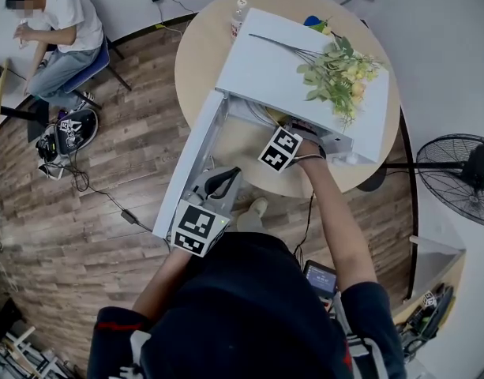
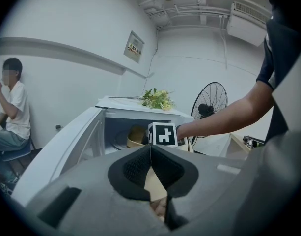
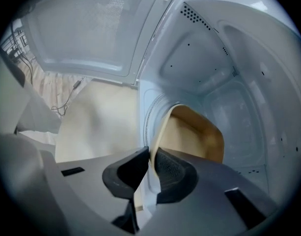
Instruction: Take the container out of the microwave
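A white microwave (image 1: 305, 69) stands on a round table (image 1: 198, 54) with its door (image 1: 186, 164) swung wide open. Inside it sits a tan container (image 3: 197, 136), tilted on the glass turntable; the left gripper view also shows the container (image 2: 134, 135). My right gripper (image 3: 151, 163) reaches into the cavity and is shut on the container's thin rim, one pad on each side of the wall. In the head view only its marker cube (image 1: 281, 148) shows at the opening. My left gripper (image 1: 224, 183) hangs beside the open door, shut and holding nothing.
Flowers (image 1: 340, 69) lie on the microwave's top and a bottle (image 1: 238, 18) stands behind it. A floor fan (image 1: 463, 176) is at the right. A person sits on a chair (image 1: 56, 30) at the far left, with cables on the wooden floor (image 1: 107, 196).
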`<act>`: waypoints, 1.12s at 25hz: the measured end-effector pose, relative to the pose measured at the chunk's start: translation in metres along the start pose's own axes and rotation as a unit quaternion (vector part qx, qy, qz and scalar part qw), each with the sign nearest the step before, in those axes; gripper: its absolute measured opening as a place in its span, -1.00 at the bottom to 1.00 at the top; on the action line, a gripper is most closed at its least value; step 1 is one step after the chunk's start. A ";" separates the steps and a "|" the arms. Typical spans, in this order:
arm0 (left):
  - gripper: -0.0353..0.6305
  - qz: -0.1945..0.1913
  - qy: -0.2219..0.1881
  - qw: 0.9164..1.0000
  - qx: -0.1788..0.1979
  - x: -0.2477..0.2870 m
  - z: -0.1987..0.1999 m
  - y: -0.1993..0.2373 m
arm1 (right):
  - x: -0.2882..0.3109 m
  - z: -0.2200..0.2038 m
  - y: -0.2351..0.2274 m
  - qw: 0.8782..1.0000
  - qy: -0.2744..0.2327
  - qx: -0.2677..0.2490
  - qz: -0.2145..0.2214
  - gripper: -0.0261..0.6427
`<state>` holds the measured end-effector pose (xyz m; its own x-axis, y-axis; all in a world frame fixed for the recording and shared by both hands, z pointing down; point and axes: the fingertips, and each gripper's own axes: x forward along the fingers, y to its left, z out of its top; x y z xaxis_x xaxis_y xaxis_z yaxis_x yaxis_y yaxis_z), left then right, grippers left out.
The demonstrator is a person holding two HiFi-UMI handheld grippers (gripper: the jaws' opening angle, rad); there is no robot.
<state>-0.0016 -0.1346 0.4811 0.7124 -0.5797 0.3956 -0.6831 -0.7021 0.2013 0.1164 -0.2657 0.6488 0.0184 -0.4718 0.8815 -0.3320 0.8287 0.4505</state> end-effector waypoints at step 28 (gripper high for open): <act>-0.84 -0.059 0.003 0.997 0.056 0.016 0.005 -0.023 | -0.111 -0.028 0.099 0.998 -0.027 0.033 0.046 -0.88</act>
<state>0.0263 -0.1302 0.4788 0.7859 -0.4880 0.3797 -0.5717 -0.8074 0.1455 0.1079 -0.1232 0.5998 -0.0641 -0.4122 0.9088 -0.3913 0.8482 0.3571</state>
